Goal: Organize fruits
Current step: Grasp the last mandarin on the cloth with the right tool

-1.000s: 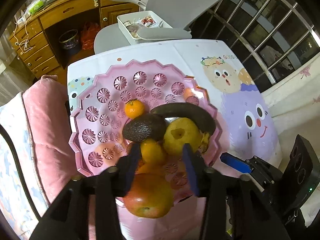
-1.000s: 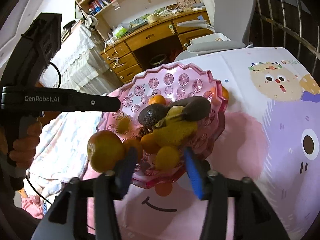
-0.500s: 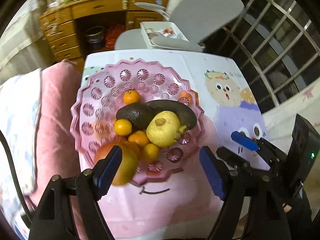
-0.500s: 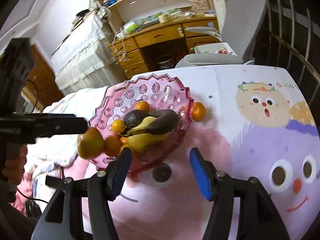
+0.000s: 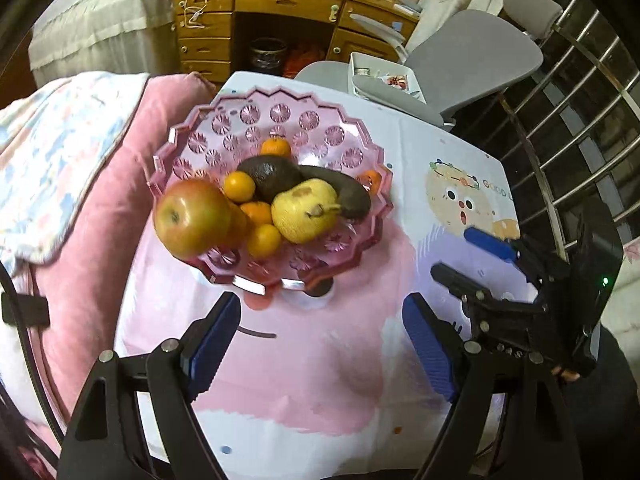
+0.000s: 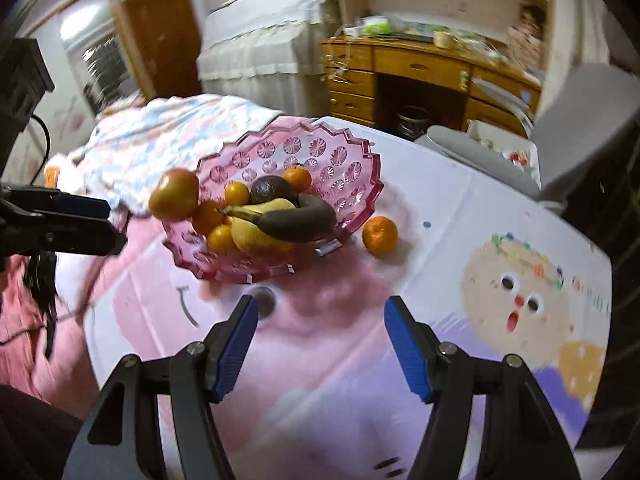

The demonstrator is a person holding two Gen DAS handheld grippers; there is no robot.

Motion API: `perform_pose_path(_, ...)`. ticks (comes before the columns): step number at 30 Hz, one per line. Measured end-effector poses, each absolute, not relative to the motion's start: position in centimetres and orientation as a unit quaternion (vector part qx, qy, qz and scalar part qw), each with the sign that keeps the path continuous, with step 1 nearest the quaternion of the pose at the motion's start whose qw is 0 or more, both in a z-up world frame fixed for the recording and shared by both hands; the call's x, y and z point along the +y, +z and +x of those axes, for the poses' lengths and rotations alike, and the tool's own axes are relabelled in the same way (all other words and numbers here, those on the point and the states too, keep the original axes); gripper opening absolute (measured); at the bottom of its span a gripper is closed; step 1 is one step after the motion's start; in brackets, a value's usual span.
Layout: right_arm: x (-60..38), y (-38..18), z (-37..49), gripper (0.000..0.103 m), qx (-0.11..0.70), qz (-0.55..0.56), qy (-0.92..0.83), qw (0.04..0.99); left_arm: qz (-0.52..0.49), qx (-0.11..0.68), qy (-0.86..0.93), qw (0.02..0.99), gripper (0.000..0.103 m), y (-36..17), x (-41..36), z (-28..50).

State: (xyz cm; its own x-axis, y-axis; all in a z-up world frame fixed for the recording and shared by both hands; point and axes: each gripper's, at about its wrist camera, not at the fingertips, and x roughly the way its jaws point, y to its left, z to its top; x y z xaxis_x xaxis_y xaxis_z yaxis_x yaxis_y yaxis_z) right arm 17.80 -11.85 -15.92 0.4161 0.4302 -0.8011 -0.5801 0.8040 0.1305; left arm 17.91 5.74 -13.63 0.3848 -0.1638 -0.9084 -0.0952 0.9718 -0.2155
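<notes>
A pink glass bowl [image 5: 320, 128] [image 6: 352, 168] stands on the cartoon tablecloth. It holds an apple [image 5: 192, 218] [image 6: 175, 195] on its near-left rim, a yellow pear [image 5: 306, 212], an avocado [image 5: 270, 174], a dark banana [image 6: 300, 220] and several small oranges. One orange [image 6: 380, 235] lies on the cloth right of the bowl. My left gripper [image 5: 320, 344] is open and empty, back from the bowl. My right gripper [image 6: 322, 344] is open and empty, also short of the bowl; it shows in the left wrist view [image 5: 472, 264] too.
A pink cushion [image 5: 80, 208] and patterned blanket [image 6: 168, 136] lie left of the table. A grey office chair [image 5: 460, 60] holding a white tray [image 5: 384, 76] stands behind. A wooden desk [image 5: 280, 16] is further back. Window bars [image 5: 580, 92] run on the right.
My left gripper opened and let the apple go onto the bowl's rim, then drew back. My right gripper also opened wider and pulled back from the bowl.
</notes>
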Motion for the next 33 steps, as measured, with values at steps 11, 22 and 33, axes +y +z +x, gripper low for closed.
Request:
perform_pose_path(11, -12.6, -20.8, 22.9, 0.066, 0.411, -0.158, 0.317, 0.840, -0.158, 0.541, -0.010, 0.826, 0.082, -17.3, 2.7, 17.9)
perform_pose_path(22, -10.2, -25.1, 25.6, 0.066, 0.375, -0.237, 0.321, 0.837, -0.175, 0.518, -0.007, 0.838, 0.082, -18.5, 2.3, 18.7)
perform_pose_path(33, -8.1, -26.6, 27.2, 0.048, 0.376, -0.250, 0.338, 0.826, -0.186, 0.519, -0.002, 0.834, 0.082, -19.4, 3.4, 18.8)
